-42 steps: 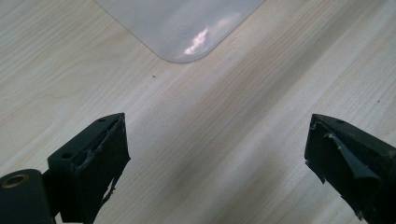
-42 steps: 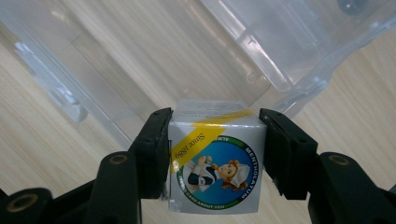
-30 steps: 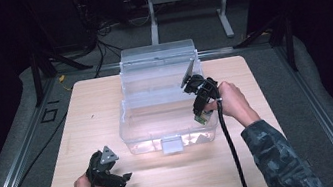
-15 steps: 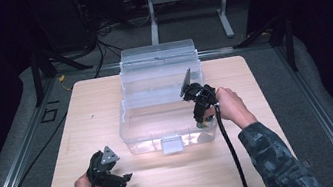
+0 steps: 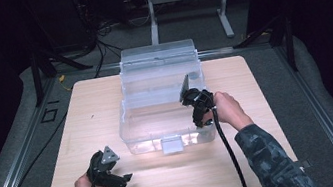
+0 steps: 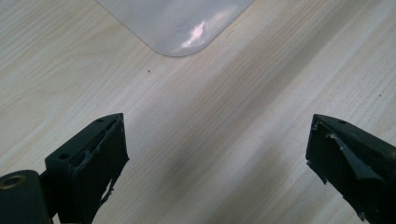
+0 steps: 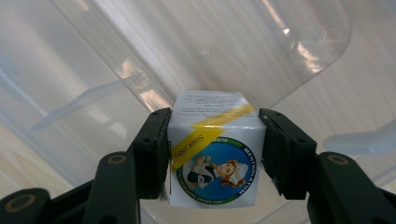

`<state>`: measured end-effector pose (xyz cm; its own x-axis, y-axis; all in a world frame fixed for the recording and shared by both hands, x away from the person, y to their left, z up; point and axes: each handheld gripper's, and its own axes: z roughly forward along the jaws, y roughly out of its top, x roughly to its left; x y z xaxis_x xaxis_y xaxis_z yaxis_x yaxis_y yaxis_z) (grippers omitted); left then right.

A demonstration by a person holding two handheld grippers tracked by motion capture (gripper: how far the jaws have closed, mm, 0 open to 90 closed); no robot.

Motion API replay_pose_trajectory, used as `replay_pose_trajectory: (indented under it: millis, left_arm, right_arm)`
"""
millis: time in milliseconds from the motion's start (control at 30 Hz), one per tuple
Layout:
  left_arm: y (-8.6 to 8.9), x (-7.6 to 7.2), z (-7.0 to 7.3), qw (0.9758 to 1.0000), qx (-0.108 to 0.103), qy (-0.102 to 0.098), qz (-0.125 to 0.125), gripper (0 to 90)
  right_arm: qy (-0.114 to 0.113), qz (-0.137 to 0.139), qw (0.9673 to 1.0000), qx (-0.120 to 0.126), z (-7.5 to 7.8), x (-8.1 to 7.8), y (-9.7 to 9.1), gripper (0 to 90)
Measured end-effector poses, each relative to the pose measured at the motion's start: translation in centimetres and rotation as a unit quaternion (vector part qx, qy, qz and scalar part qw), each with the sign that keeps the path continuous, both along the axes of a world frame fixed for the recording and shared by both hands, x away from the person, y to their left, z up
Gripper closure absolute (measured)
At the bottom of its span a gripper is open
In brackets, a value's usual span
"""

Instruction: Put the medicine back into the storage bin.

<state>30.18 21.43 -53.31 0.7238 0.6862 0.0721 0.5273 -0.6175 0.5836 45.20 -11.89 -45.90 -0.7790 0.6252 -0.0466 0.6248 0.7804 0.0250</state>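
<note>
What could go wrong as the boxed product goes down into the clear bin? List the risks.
1. The right gripper holds the small Mentholatum carton only by its two side faces; squeezing harder could crush the cardboard, and a loose grip could let it slip.
2. The right gripper sits close to the clear plastic storage bin's near right wall in the high view; lowering further might bump the rim.
3. Released high, the carton may tumble on the smooth floor.

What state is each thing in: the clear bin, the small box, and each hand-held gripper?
Clear plastic bin: open, lid raised behind.
Small white box: clamped between jaws, above the bin's floor.
Right hand-held gripper: shut on the box.
Left hand-held gripper: open, holding nothing, over the wooden table.
</note>
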Motion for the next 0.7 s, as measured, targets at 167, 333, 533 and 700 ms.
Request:
replay_pose_trajectory:
  millis: [167, 333, 533, 700]
  left_arm:
    - [0.1, 0.0, 0.0, 1.0000, 0.001, 0.000, 0.001, 5.3]
    - [0.0, 0.0, 0.0, 1.0000, 0.000, 0.001, 0.000, 5.3]
    - [0.1, 0.0, 0.0, 1.0000, 0.002, 0.005, -0.002, 5.1]
    - [0.1, 0.0, 0.0, 1.0000, -0.001, 0.004, 0.000, 5.1]
  right_arm:
    - [-0.002, 0.000, 0.9999, -0.010, -0.4, 0.0, 0.1, 46.1]
    - [0.011, -0.001, 0.9999, 0.004, -1.0, 0.0, 0.0, 46.0]
    - [0.019, -0.004, 0.9998, 0.001, -1.2, 0.2, 0.1, 45.6]
    - [0.023, -0.015, 0.9995, 0.015, -1.4, 0.3, -0.2, 40.6]
